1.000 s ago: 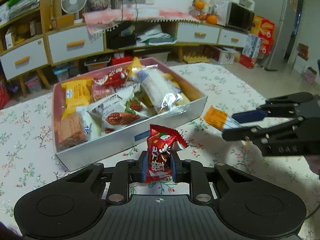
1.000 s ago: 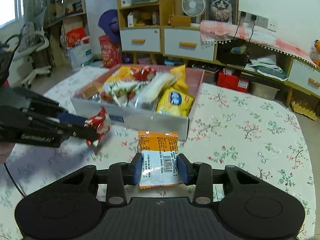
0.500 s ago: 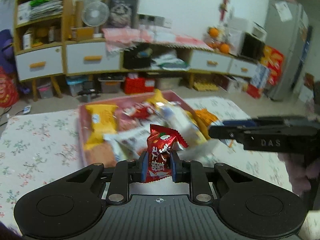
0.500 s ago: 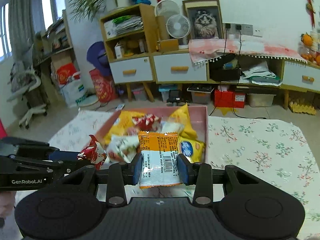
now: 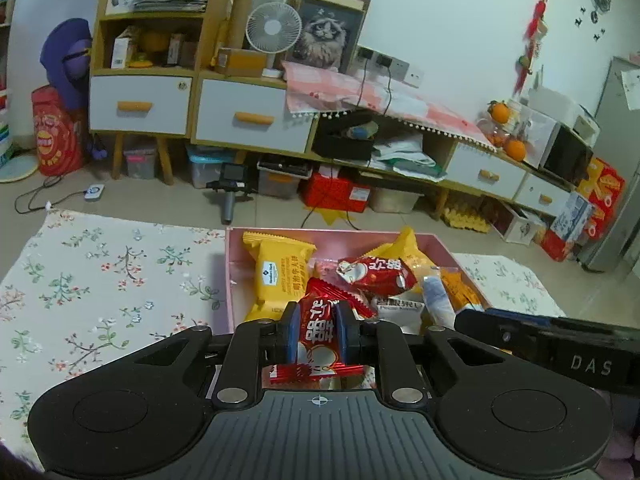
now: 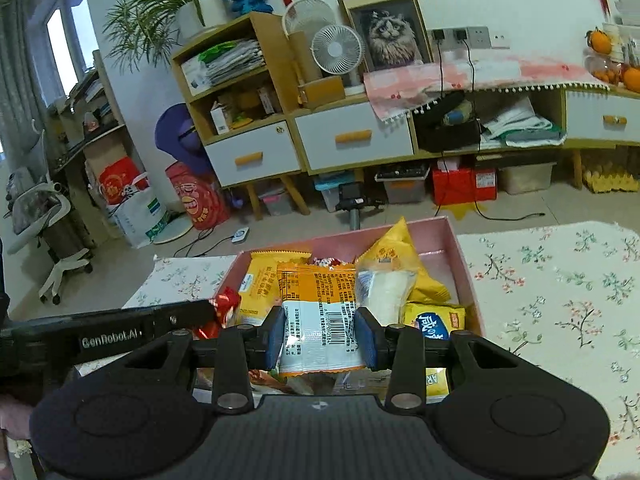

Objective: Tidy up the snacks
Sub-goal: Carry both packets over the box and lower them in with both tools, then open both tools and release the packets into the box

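Left gripper [image 5: 317,335] is clamped on a small red candy packet [image 5: 316,340] and right gripper [image 6: 320,335] on an orange-and-white snack pack [image 6: 320,320], both hanging over the near end of the pink box [image 5: 230,276], whose yellow cake pack [image 5: 280,276] and other snacks lie just ahead of the fingertips. Best bet is to lower each over a gap in the pile, then let go, one side at a time, since the claws sit close together. The box's near wall and floor are hidden behind the gripper bodies, so free space under the packs can't be judged.
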`<state>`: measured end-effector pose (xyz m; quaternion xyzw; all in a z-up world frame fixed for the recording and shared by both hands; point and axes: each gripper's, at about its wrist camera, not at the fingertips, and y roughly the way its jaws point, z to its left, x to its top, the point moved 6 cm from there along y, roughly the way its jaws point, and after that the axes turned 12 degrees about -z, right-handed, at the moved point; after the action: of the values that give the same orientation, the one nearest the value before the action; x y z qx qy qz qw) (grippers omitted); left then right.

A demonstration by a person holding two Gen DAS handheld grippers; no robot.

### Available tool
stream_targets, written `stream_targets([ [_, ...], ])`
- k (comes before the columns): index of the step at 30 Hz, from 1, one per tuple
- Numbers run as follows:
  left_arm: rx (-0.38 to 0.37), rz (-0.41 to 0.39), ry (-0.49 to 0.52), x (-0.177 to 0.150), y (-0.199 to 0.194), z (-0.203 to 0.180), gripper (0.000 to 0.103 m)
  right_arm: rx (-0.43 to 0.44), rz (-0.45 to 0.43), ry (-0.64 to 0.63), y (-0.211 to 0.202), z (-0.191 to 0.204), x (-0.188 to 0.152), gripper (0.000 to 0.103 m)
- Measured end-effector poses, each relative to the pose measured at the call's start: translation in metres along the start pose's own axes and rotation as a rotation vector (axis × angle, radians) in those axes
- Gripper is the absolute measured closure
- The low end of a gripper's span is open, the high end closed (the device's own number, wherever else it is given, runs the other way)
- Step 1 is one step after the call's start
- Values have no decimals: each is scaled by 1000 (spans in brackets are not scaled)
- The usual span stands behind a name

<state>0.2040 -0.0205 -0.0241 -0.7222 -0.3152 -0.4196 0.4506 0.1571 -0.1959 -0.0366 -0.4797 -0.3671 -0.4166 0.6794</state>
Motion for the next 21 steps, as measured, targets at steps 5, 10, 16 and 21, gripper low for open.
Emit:
stream_targets([
  [5, 0, 5, 5, -3, 8, -1, 85, -32, 1, 19, 4, -7, -4, 86],
  [10, -17, 15, 36, -6, 5, -10, 80, -29, 8, 43, 1, -10, -2, 72],
  [16, -39, 35, 68, -9, -2, -19, 56, -37, 4, 32, -4, -12, 2, 59],
  [21, -54, 58, 89, -11, -15, -26, 40, -58, 4, -11, -18, -15, 8, 53],
])
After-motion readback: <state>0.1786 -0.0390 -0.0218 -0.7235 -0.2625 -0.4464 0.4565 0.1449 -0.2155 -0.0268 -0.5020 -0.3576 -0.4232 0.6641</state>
